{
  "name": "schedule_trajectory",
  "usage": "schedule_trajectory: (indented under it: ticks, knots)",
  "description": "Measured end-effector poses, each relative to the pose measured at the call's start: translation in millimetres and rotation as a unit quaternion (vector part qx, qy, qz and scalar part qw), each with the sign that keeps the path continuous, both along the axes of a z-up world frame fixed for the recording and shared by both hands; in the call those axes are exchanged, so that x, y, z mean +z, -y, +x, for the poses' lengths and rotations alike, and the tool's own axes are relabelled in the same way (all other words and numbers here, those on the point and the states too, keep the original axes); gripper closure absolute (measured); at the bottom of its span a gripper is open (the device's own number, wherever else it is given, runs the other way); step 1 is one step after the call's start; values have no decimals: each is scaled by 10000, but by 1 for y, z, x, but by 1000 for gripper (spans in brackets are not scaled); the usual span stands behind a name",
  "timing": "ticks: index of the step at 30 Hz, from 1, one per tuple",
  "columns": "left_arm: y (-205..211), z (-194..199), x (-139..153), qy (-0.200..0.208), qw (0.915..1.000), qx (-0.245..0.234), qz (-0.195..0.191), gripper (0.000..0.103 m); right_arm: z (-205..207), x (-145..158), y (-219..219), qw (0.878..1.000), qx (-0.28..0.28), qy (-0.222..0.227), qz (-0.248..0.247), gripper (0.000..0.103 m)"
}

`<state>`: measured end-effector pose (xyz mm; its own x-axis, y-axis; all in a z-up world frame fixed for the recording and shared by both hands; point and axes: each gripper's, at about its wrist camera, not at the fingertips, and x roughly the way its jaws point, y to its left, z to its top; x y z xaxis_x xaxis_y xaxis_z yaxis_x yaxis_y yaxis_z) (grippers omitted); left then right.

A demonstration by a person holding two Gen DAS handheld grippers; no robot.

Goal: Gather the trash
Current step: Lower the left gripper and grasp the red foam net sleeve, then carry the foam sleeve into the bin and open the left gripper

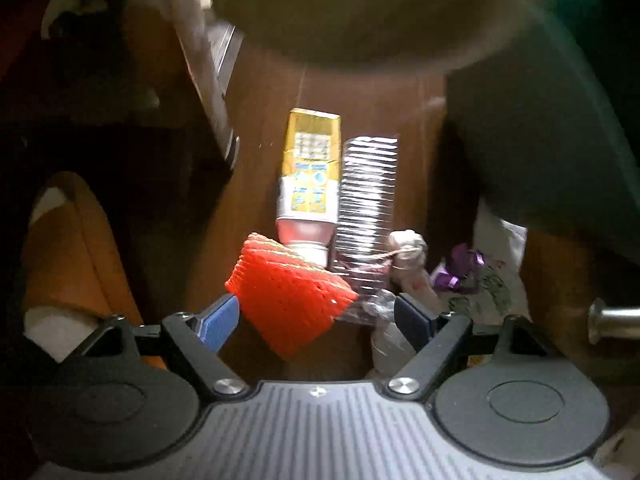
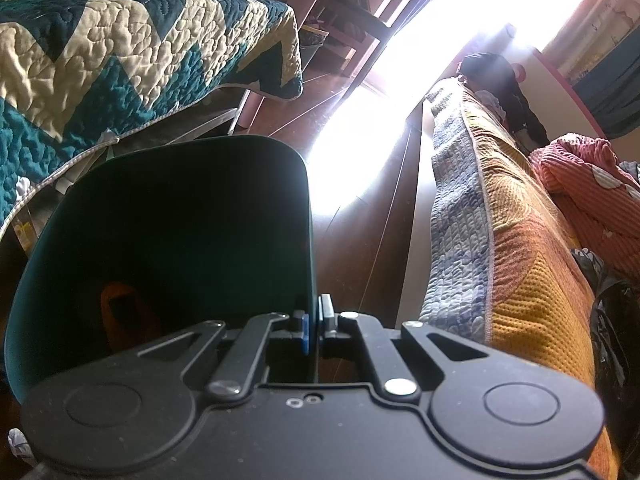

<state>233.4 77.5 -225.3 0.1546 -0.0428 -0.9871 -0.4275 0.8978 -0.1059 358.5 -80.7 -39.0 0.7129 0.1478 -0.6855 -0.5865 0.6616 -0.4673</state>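
Note:
In the left wrist view my left gripper (image 1: pixel 316 316) is open, just above trash on the brown floor. An orange foam net (image 1: pixel 288 292) lies between its blue fingers (image 1: pixel 218 322). Beyond it lie a yellow and white bottle (image 1: pixel 308 184), a clear ribbed plastic bottle (image 1: pixel 366 208), a tied white bag (image 1: pixel 408 252) and a purple wrapper (image 1: pixel 460 268). In the right wrist view my right gripper (image 2: pixel 316 324) is shut on the rim of a dark green bin (image 2: pixel 168 248). Something orange (image 2: pixel 124 316) lies inside the bin.
The dark green bin (image 1: pixel 540 128) stands right of the trash. A metal bed leg (image 1: pixel 204 56) rises on the left. A white printed sheet (image 1: pixel 496 264) lies by the purple wrapper. Two beds with quilts (image 2: pixel 120 64) (image 2: pixel 512 240) flank a floor strip.

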Motion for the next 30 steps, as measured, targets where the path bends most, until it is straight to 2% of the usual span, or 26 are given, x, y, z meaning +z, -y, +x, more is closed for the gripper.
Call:
schedule_trajectory:
  ticks: [6, 13, 16, 19, 21, 24, 26, 30]
  knots:
    - [-8, 10, -33, -248, 9995, 180, -66, 18, 0, -1, 0, 10000, 14, 12, -21, 99]
    - [-9, 13, -55, -386, 9991, 168, -92, 19, 0, -2, 0, 10000, 35, 34, -50, 99]
    - [-10, 13, -59, -436, 9987, 177, -211, 38, -1, -1, 0, 10000, 21, 27, -48, 99]
    - [-12, 11, -61, -401, 9985, 219, -300, 45, -1, -1, 0, 10000, 3, 15, -50, 99]
    - [-14, 9, -60, -338, 9983, 250, -409, 65, -1, -1, 0, 10000, 2, 18, -53, 99]
    - [-14, 8, -56, -327, 9982, 261, -428, 83, -1, -1, 0, 10000, 13, 17, -56, 99]
    - [-14, 6, -53, -300, 9988, 183, -346, 92, -1, -1, 0, 10000, 20, 19, -54, 99]
    - [-15, -1, -44, -239, 9991, 215, -283, 94, -2, -1, -1, 10000, 37, 32, -49, 99]
